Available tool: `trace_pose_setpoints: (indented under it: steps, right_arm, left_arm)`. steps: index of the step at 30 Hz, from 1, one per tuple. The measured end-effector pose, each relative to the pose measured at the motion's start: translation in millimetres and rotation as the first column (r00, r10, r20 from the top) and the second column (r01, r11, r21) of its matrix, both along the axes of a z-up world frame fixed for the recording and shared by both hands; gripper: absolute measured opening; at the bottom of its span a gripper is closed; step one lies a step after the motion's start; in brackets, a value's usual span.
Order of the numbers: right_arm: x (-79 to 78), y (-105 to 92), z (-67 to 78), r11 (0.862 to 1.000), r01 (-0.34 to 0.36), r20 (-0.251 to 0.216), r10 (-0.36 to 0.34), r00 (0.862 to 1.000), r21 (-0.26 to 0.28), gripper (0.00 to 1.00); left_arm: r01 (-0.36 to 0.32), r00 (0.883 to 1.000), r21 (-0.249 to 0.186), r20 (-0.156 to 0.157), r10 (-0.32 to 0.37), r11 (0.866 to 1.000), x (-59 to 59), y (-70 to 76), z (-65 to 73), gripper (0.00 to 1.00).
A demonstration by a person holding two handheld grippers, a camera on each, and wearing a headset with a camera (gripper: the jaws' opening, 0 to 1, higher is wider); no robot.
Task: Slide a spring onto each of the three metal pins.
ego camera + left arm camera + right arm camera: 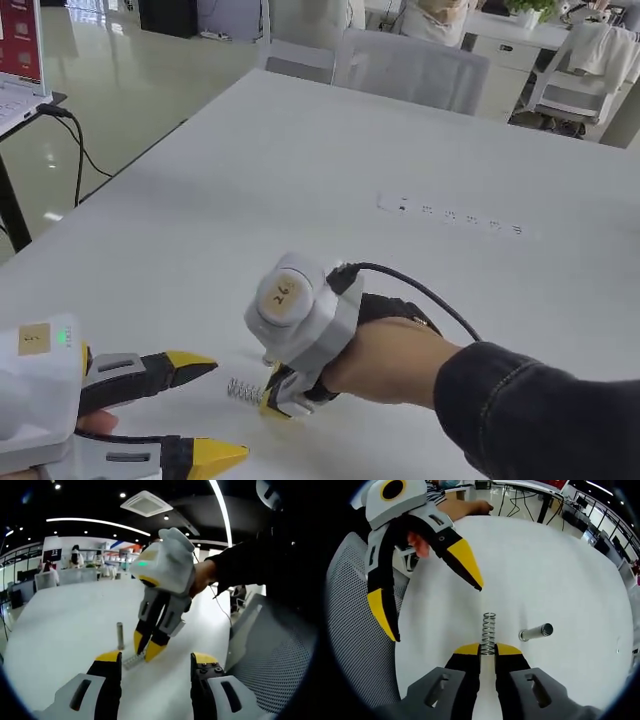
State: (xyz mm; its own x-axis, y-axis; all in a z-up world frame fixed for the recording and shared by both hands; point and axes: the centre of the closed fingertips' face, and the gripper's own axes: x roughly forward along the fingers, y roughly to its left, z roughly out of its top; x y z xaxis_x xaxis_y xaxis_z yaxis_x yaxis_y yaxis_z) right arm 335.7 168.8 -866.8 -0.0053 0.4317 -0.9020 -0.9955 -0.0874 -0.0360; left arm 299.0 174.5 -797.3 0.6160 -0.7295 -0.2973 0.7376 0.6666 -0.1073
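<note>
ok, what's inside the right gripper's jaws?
A spring, pinched at one end by the right gripper; the rest sticks out forward. The clamped coils are hidden by the jaws. A metal pin stands beside it, bare, not touching.

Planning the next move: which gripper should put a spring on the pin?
Right. The right gripper is shut on the spring, close beside the pin; the left gripper hangs open, holding nothing.
</note>
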Motion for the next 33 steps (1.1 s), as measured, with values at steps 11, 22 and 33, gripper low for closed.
trace_pose_setpoints:
  steps: [11, 22, 33]
  right_arm:
    - [-15.7, -13.5, 27.0, 0.998, -0.066, -0.026, 0.066, 0.997, 0.006, 0.07]
    - [-30.8, -25.4, 62.4, 0.981, -0.191, 0.001, 0.191, 0.982, 0.02, 0.07]
    - [-45.9, -28.8, 72.2, 0.961, -0.275, 0.012, 0.275, 0.961, 0.007, 0.07]
  left_arm:
    - [0.03, 1.0, 0.014, 0.005, -0.03, 0.999, 0.5, -7.7, 2.7, 0.49]
    - [0.085, 0.996, 0.025, 0.026, -0.086, 0.996, -0.3, -19.7, 9.2, 0.4]
    - [0.136, 0.989, 0.037, 0.056, -0.138, 0.99, -5.1, -26.6, 14.8, 0.22]
